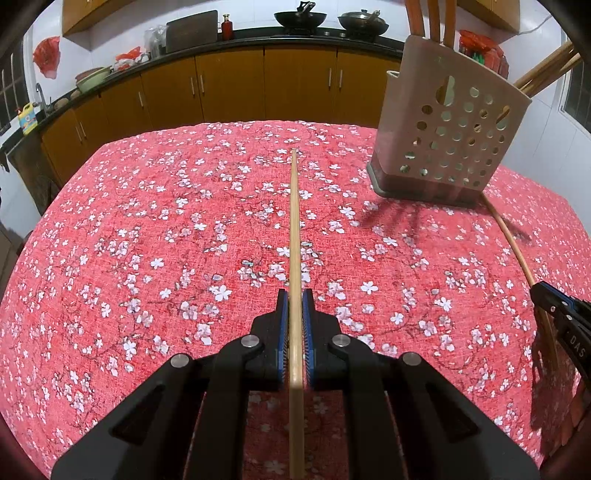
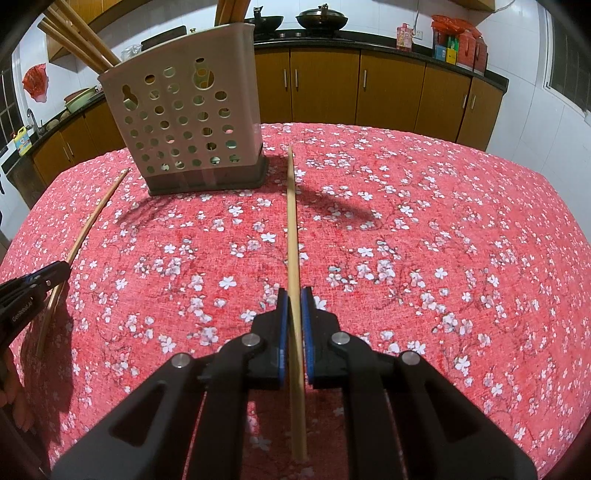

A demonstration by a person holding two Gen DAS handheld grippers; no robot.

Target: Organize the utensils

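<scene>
My left gripper (image 1: 294, 295) is shut on a bamboo chopstick (image 1: 294, 221) that points forward above the table. My right gripper (image 2: 294, 293) is shut on a second bamboo chopstick (image 2: 291, 221). A beige perforated utensil holder (image 1: 447, 125) stands on the table, front right of the left gripper; it also shows in the right wrist view (image 2: 184, 122), front left. It holds several wooden utensils and chopsticks (image 2: 77, 37). The right gripper (image 1: 561, 314) and its chopstick (image 1: 517, 251) show at the left view's right edge. The left gripper (image 2: 33, 291) and its chopstick (image 2: 88, 225) show at the right view's left edge.
The table carries a red floral cloth (image 1: 147, 240). Behind it runs a kitchen counter with brown cabinets (image 1: 229, 85), woks (image 1: 299, 16), a cutting board and bottles. A window is at the far right (image 2: 569, 66).
</scene>
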